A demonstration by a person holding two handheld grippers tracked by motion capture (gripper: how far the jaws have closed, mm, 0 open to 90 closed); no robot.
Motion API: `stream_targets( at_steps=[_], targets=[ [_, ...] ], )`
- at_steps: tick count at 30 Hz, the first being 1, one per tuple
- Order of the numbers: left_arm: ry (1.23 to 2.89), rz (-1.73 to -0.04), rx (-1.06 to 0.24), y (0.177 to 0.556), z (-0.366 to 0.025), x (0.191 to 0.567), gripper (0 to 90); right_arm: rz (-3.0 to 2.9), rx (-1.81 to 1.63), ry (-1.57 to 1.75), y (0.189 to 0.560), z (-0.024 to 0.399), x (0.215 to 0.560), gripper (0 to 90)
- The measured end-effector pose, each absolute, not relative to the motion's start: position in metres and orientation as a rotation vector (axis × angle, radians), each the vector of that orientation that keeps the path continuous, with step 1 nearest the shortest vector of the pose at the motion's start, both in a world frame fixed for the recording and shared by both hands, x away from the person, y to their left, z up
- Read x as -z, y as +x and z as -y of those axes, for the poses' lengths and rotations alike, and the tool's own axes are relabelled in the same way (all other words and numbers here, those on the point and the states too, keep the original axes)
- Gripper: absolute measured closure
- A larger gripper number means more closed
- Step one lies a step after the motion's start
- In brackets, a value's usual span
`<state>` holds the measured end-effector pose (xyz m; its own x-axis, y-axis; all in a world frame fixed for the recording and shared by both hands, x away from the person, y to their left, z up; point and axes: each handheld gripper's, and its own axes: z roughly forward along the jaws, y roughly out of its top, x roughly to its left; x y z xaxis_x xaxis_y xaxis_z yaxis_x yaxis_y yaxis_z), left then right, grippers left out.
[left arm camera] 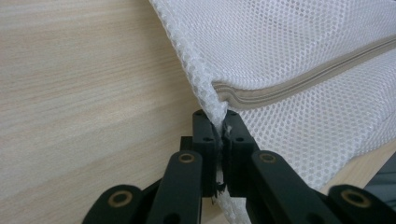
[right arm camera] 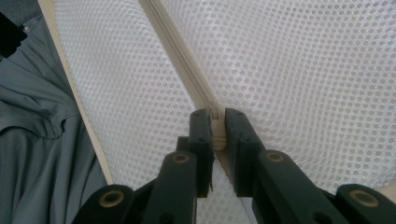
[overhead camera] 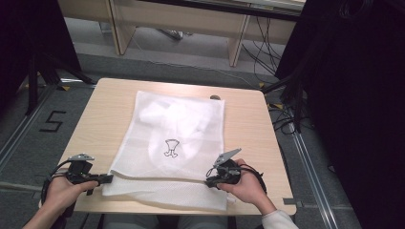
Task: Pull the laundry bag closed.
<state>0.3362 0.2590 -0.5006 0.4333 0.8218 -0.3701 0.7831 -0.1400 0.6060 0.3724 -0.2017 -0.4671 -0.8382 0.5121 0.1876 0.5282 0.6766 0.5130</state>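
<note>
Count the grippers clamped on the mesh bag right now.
2. The left gripper pinches the mesh bag at its near left edge beside the zipper's end; the right gripper grips the zipper near the right end.

Lighting: even, soft overhead light is falling on the table [overhead camera: 105,114]; shadows are staying faint. Side curtains [overhead camera: 353,95] are sinking into near-black. White mesh bag [overhead camera: 176,138] is glaring slightly. Close views: fingers [left arm camera: 205,140] are blurring at the bottom edge.
</note>
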Motion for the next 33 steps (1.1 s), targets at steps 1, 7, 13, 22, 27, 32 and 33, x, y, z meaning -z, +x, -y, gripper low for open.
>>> stream_targets(
  at_steps=[1,7,13,22,27,32,33],
  targets=[
    [1.924,-1.355,-0.066,0.336,-0.259,0.501,85.0,2.850,0.886,-0.885,0.372,0.202,0.467,82.5],
    [1.923,-1.356,-0.063,0.336,-0.259,0.500,85.0,2.857,0.879,-0.883,0.373,0.207,0.468,82.5],
    [1.962,-1.335,-0.057,0.336,-0.262,0.499,85.0,2.851,0.862,-0.901,0.372,0.213,0.469,82.5],
    [1.962,-1.334,-0.057,0.336,-0.262,0.499,85.0,2.856,0.874,-0.877,0.373,0.221,0.470,82.5],
    [1.964,-1.334,-0.060,0.336,-0.262,0.499,85.0,2.860,0.852,-0.898,0.372,0.224,0.471,82.5],
    [1.975,-1.333,-0.051,0.337,-0.262,0.498,85.0,2.865,0.848,-0.903,0.372,0.228,0.471,82.5],
    [1.976,-1.333,-0.052,0.337,-0.262,0.498,85.0,2.856,0.827,-0.937,0.371,0.230,0.471,82.5]
  ],
)
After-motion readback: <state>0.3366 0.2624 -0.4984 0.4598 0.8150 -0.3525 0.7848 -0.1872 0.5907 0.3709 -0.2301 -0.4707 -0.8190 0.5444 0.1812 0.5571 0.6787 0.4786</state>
